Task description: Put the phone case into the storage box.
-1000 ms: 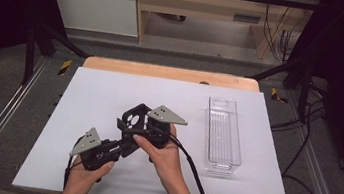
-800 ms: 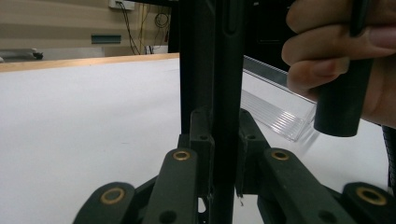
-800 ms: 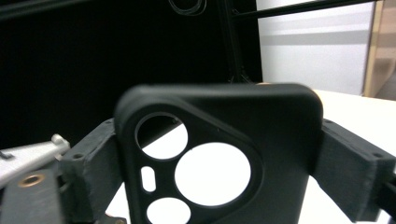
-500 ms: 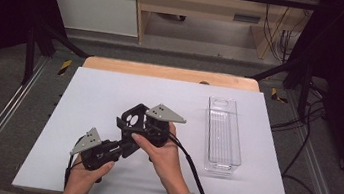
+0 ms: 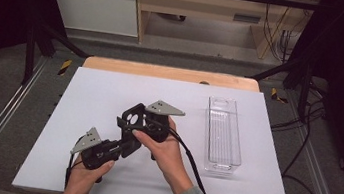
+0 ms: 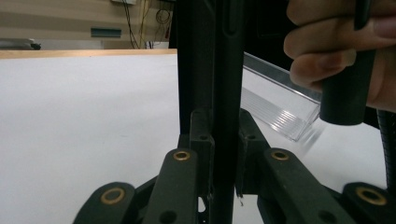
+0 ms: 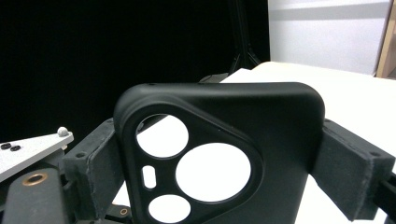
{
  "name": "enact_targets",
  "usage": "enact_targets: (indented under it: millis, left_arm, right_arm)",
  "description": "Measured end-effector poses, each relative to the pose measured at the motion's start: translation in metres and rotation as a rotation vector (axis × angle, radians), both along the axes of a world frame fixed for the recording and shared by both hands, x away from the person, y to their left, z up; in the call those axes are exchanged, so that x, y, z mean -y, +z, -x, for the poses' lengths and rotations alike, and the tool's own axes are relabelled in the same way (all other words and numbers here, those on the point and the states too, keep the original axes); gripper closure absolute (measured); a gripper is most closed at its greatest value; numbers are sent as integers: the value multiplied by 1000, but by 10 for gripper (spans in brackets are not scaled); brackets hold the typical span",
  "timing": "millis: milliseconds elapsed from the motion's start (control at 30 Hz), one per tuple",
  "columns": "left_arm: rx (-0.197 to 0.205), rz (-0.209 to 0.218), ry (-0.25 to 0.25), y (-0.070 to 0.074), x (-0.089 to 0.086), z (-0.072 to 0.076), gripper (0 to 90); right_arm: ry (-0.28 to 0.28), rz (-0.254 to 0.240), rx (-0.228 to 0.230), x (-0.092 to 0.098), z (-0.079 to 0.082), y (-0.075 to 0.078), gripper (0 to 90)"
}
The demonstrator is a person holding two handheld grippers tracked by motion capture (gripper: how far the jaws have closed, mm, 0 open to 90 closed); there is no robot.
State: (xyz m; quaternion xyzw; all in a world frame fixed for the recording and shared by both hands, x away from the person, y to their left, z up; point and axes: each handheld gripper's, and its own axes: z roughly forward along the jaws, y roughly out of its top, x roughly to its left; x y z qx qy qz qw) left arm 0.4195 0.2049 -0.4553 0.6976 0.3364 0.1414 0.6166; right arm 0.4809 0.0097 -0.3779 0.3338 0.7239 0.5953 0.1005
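A black phone case (image 5: 131, 118) with round camera cut-outs is held above the white table (image 5: 84, 95) between both grippers. My right gripper (image 5: 137, 122) is shut on it, its pads (image 7: 348, 175) pressing the two long sides of the phone case (image 7: 261, 116). My left gripper (image 5: 126, 144) comes from lower left and is shut on the lower end of the case. In the left gripper view the case (image 6: 215, 70) stands edge-on between the left gripper (image 6: 219, 140) jaws. The right hand (image 6: 327, 51) shows at upper right there.
A long clear plastic tray (image 5: 224, 134) lies on the right part of the table, also seen as the tray (image 6: 275, 100) behind the case. A wooden strip (image 5: 170, 72) borders the table's far edge. Black cables trail toward the person.
The right gripper and the case have drifted slightly left and up. The left gripper has barely moved.
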Motion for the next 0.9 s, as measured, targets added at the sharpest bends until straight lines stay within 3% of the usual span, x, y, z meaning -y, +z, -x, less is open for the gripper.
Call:
enact_targets:
  millis: [300, 533, 567, 767, 900]
  left_arm:
    - [2, -4, 2, -1, -1, -1, 806]
    - [-3, 17, 2, -1, -1, -3, 807]
    - [-2, -8, 3, -1, 1, -3, 807]
    - [-8, 13, -5, -2, 2, -3, 807]
    - [-1, 3, 1, -1, -1, -3, 806]
  right_arm:
    - [0, -2, -4, -1, -1, -1, 126]
    - [0, 9, -18, -2, 0, -5, 105]
    - [-2, -4, -20, -1, -1, -4, 110]
    - [3, -22, -35, 3, -4, -2, 128]
    - [8, -32, -37, 3, -5, -3, 128]
